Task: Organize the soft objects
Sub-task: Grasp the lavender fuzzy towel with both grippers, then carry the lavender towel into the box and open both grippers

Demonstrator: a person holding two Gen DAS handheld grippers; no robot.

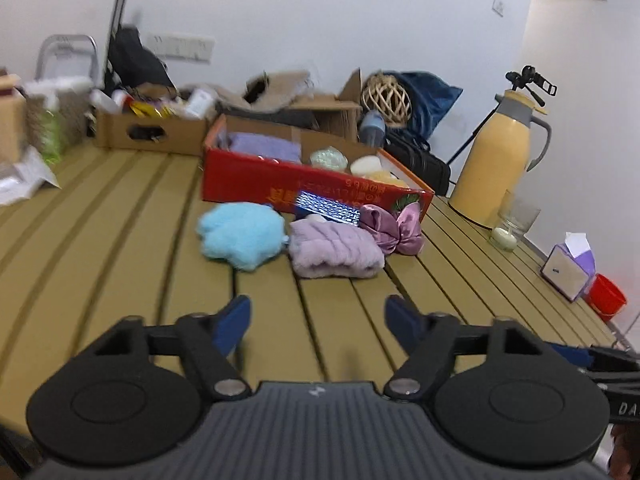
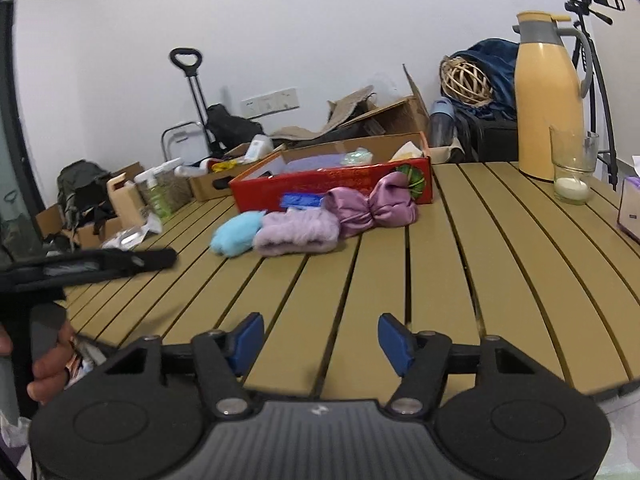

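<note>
Left wrist view
- Left hand-held gripper (image 1: 318, 322): jaws spread, nothing between the blue pads; bare tabletop (image 1: 120, 240) slats show through the gap.
- Blue fluffy item (image 1: 240, 236): ahead and a little left of the jaw line, lying flat on the tabletop, well apart from the fingertips.
- Lilac fluffy roll (image 1: 334, 252): almost straight ahead, just right of the blue item; long axis runs left to right across the line of approach.
- Satin pouch (image 1: 394, 230): right of the roll and touching it, close against the red box (image 1: 256, 184).
- Red box contents: a lavender cloth at the left end and pale round items to the right already lie inside.

Right wrist view
- Right hand-held gripper (image 2: 320, 340): jaws spread and empty, hovering over the near edge of the tabletop.
- Three loose items: in a row before the red box, ahead and left of centre; the satin pouch is the end of the row closest to this gripper's line.
- Left hand-held gripper in this view: a dark bar at the left edge, reaching toward the blue end of the row.

Judgement
- Nearer hand: left for the blue item and the roll, right for the satin pouch.
- Approach: likely a forward reach, with the jaws closing across the roll's short axis.
</note>
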